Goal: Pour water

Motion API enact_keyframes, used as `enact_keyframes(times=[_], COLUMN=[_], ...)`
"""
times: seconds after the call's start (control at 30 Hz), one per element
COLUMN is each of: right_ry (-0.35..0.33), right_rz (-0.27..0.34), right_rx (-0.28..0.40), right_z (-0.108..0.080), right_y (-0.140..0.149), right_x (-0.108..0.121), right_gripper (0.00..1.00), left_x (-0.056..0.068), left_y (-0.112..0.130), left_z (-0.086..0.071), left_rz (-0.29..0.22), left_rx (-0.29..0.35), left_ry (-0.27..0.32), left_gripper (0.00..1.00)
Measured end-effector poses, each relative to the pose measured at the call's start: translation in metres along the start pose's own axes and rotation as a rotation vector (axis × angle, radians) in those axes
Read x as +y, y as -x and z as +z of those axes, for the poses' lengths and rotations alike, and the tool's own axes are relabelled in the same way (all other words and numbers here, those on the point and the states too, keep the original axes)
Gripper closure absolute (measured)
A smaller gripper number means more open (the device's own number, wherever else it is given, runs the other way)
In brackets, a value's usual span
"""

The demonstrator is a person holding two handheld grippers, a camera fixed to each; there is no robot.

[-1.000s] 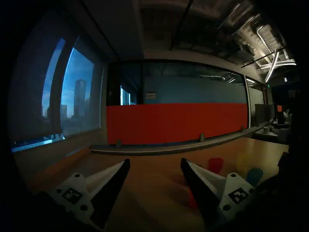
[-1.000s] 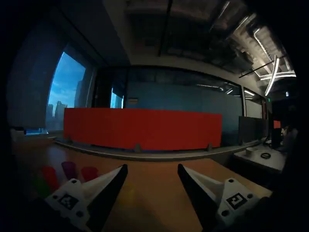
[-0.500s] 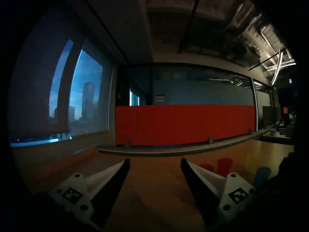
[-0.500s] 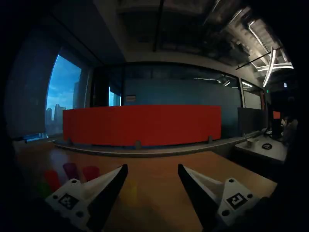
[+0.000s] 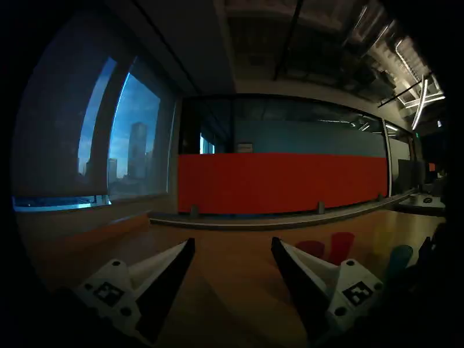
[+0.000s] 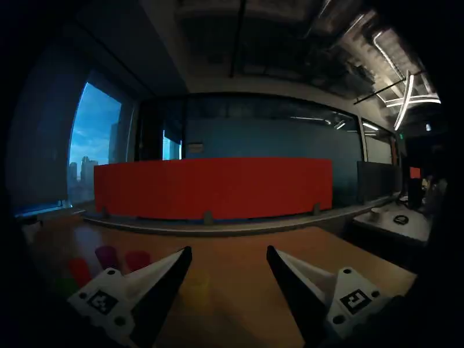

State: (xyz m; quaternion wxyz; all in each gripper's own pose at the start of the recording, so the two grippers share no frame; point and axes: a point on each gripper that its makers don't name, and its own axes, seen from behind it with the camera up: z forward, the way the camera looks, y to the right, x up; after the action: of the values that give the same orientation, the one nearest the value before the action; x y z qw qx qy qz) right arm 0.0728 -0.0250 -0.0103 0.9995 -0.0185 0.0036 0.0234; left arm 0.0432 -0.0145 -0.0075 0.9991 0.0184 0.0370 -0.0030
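Note:
The room is dim. In the left gripper view my left gripper (image 5: 232,255) stands open above a wooden table (image 5: 232,301), nothing between its fingers. Past its right finger stand several cups: a dark red cup (image 5: 311,249), a red cup (image 5: 341,245), a faint yellow cup (image 5: 383,240) and a blue cup (image 5: 399,259). In the right gripper view my right gripper (image 6: 229,261) is open and holds nothing. To its left are a red cup (image 6: 79,270), a purple cup (image 6: 107,256) and a dark red cup (image 6: 137,259); a yellow cup (image 6: 196,284) stands between the fingers, farther off.
A red partition (image 5: 281,182) runs along the table's far edge, with a grey rail (image 5: 267,220) at its foot. Windows (image 5: 130,151) are on the left. Another desk (image 6: 394,229) with small objects stands at the right in the right gripper view.
The left gripper view has swung a little, so the cups drifted right and the partition shifted right. The right gripper view barely moved; the cups sit slightly lower. Both grippers stay open.

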Motion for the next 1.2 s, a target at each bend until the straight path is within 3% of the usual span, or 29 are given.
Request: enact_keyframes(times=[0.27,0.87,1.2], right_ry=[0.005,0.023,0.026], right_rz=[-0.003,-0.001,-0.005], right_rx=[-0.003,-0.011,-0.015], right_z=[0.001,-0.001,0.000], right_y=[0.001,0.005,0.004], right_x=[0.004,0.013,0.013], right_gripper=[0.00,0.00,0.00], left_x=[0.008,0.009,0.014], left_y=[0.013,0.033,0.039], left_z=[0.000,0.002,0.002], left_rz=[-0.001,-0.014,0.005], left_rx=[-0.018,-0.047,-0.064], left_ry=[0.016,0.020,0.033], left_gripper=[0.03,0.02,0.02])
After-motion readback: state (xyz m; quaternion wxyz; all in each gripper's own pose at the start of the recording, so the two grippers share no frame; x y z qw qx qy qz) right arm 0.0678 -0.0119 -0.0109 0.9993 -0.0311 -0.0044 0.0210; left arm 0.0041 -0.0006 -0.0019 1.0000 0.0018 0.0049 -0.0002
